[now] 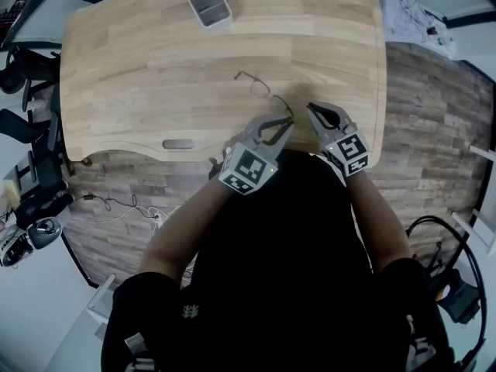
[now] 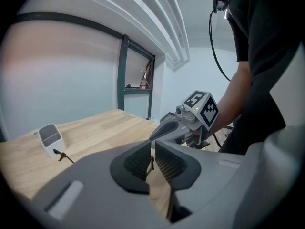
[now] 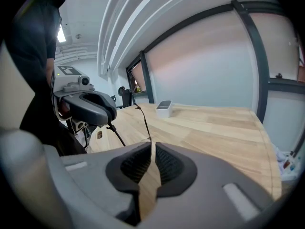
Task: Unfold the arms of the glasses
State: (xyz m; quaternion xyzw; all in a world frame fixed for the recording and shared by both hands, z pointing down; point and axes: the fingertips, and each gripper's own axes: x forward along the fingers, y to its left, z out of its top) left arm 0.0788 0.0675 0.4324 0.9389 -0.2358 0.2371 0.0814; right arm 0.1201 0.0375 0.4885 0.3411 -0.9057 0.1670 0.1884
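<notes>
The glasses (image 1: pixel 266 92), a thin dark wire frame, are lying slantwise just above the middle of the head view, over the pale wooden tabletop. One slim arm is reaching toward the upper left and ending in a dark tip. The lower-right end is being gripped.

Table (image 1: pixel 124 68): small box (image 1: pixel 210 6) at far edge, left of centre. Glasses (image 1: pixel 262 90) nearer, over middle of near half, well apart from box; resting or lifted, cannot tell. Left claw (image 1: pixel 290 119) clamped on near end of glasses; right claw (image 1: pixel 311 106) just beside it to the right, likewise clamped. Cable (image 1: pixel 116 202) on floor (image 1: pixel 434 107), before table's near-left edge.
</notes>
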